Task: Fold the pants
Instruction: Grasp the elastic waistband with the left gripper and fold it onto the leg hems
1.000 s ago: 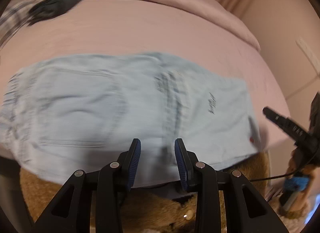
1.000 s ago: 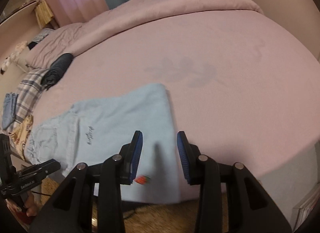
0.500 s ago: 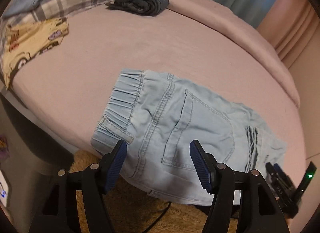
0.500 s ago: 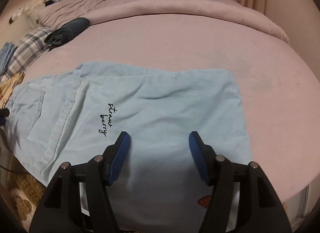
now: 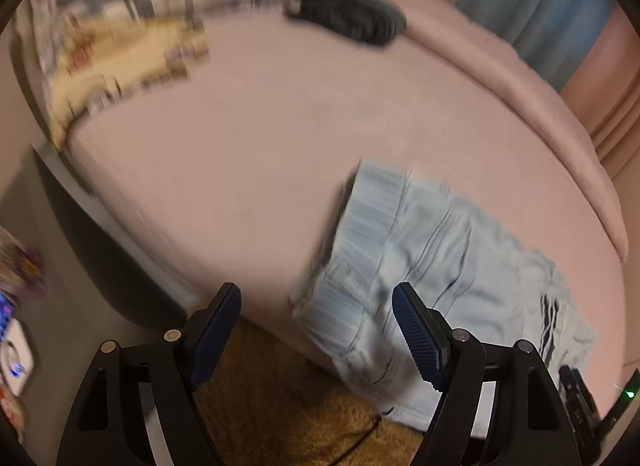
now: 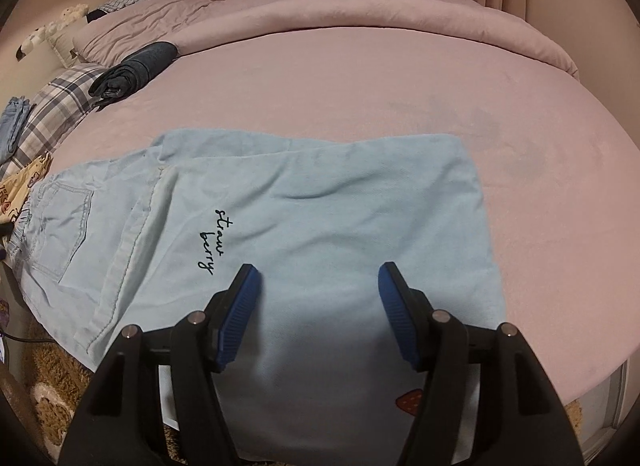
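Light blue denim pants [image 6: 320,234] lie flat on the pink bed [image 6: 360,77], legs folded over with "strawberry" script on top, and the near edge hangs over the bed's front. My right gripper [image 6: 318,306] is open and empty just above the folded legs. In the blurred left wrist view the elastic waistband end of the pants [image 5: 404,262] lies at the right. My left gripper [image 5: 316,330] is open and empty, held at the bed's front edge just left of the waistband.
A rolled dark garment [image 6: 134,67] and plaid and yellow printed clothes [image 6: 44,117] lie at the bed's far left. A folded pink duvet [image 6: 360,5] runs along the back. A brown shaggy rug [image 5: 288,398] covers the floor below the bed edge.
Both grippers opened wider. The left gripper swung left, so the waistband now sits to its right. The right gripper moved closer over the folded legs.
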The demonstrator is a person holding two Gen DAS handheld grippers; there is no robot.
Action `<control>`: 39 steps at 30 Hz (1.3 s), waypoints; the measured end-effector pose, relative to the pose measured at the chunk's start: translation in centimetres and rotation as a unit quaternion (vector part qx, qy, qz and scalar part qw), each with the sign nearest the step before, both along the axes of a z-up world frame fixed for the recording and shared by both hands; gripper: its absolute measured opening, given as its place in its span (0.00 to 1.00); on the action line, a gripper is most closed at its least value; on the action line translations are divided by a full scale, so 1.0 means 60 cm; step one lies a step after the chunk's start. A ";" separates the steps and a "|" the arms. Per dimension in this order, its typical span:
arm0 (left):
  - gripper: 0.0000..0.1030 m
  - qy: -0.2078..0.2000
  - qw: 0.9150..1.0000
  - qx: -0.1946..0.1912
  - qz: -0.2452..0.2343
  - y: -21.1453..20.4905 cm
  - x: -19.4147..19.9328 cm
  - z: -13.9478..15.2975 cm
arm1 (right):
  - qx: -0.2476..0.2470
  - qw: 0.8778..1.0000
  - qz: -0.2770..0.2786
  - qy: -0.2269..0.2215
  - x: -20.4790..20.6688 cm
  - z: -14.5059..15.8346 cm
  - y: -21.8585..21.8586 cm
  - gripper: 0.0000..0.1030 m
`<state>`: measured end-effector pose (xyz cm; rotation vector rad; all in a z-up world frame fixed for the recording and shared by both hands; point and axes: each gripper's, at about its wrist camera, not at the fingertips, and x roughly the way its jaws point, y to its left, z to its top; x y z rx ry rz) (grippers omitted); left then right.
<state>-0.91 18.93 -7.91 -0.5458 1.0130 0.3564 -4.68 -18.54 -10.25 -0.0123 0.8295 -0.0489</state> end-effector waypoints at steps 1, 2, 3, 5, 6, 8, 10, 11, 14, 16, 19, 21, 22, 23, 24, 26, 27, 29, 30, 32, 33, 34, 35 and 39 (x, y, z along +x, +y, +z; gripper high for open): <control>0.76 0.001 1.000 -0.012 -0.006 0.001 0.001 -0.009 | 0.000 1.000 0.000 0.000 0.000 0.000 0.000 0.61; 0.76 0.003 1.000 -0.028 -0.013 0.002 0.005 -0.021 | 0.000 1.000 0.000 0.000 0.000 0.000 -0.001 0.61; 0.76 0.002 0.999 -0.044 -0.023 0.002 0.009 -0.031 | 0.001 1.000 0.000 0.000 0.000 0.000 0.000 0.61; 0.76 -0.006 0.995 -0.092 -0.038 0.005 0.019 -0.054 | -0.001 1.000 -0.001 -0.001 0.000 -0.001 0.001 0.61; 0.77 -0.009 0.995 -0.096 -0.026 0.006 0.020 -0.060 | -0.001 1.000 -0.001 -0.001 0.001 -0.001 0.001 0.61; 0.77 -0.010 0.997 -0.079 -0.021 -0.002 0.020 -0.055 | 0.000 1.000 -0.001 -0.002 -0.001 -0.002 0.002 0.61; 0.75 -0.003 0.998 -0.058 -0.018 -0.015 0.021 -0.054 | 0.001 1.000 -0.002 -0.003 -0.002 -0.003 0.003 0.61; 0.72 -0.002 0.999 -0.048 -0.015 -0.021 0.021 -0.049 | 0.000 1.000 -0.002 -0.003 -0.001 -0.003 0.003 0.61; 0.50 -0.014 0.999 -0.039 -0.015 -0.038 0.009 -0.038 | 0.000 1.000 -0.004 -0.003 -0.001 -0.003 0.006 0.62; 0.40 -0.022 0.998 -0.058 -0.015 -0.039 0.002 -0.031 | 0.001 1.000 -0.004 -0.002 -0.001 -0.003 0.005 0.62; 0.33 -0.044 0.997 -0.056 -0.020 -0.039 -0.006 -0.011 | 0.003 1.000 -0.003 -0.002 -0.002 -0.002 0.005 0.62; 0.29 -0.078 0.996 -0.042 -0.030 -0.050 -0.021 0.019 | 0.006 1.000 -0.004 0.001 -0.001 0.000 0.003 0.62; 0.29 -0.093 0.994 -0.044 -0.035 -0.055 -0.027 0.030 | 0.008 1.000 -0.005 0.003 -0.001 0.001 0.002 0.62; 0.28 -0.113 0.991 -0.049 -0.043 -0.064 -0.016 0.049 | 0.012 1.000 -0.007 0.005 -0.001 0.002 0.002 0.62; 0.27 -0.131 0.989 -0.052 -0.054 -0.071 -0.020 0.065 | 0.014 1.000 -0.007 0.006 -0.001 0.003 0.002 0.62; 0.26 -0.166 0.981 -0.055 -0.081 -0.094 -0.023 0.100 | 0.016 1.000 -0.006 0.005 -0.002 0.003 0.001 0.62; 0.26 -0.184 0.976 -0.056 -0.098 -0.110 -0.023 0.119 | 0.016 1.000 -0.006 0.004 -0.003 0.003 0.002 0.62; 0.25 -0.209 0.967 -0.057 -0.136 -0.148 -0.018 0.146 | 0.018 1.000 -0.006 0.004 -0.005 0.003 0.001 0.62; 0.25 -0.218 0.962 -0.056 -0.155 -0.167 -0.011 0.155 | 0.020 1.000 -0.005 0.003 -0.006 0.004 0.000 0.62; 0.25 -0.228 0.952 -0.053 -0.195 -0.212 0.003 0.172 | 0.028 1.000 -0.005 0.002 -0.008 0.005 -0.003 0.61; 0.24 -0.231 0.948 -0.051 -0.214 -0.233 0.011 0.178 | 0.033 0.999 -0.004 0.001 -0.009 0.006 -0.004 0.61; 0.24 -0.231 0.943 -0.045 -0.236 -0.262 0.021 0.181 | 0.042 0.999 -0.004 -0.001 -0.012 0.007 -0.008 0.61; 0.23 -0.230 0.940 -0.041 -0.249 -0.280 0.030 0.180 | 0.052 0.999 -0.003 -0.002 -0.016 0.007 -0.014 0.61; 0.23 -0.198 0.928 -0.034 -0.315 -0.366 0.070 0.150 | 0.105 0.994 -0.011 -0.009 -0.035 0.017 -0.043 0.59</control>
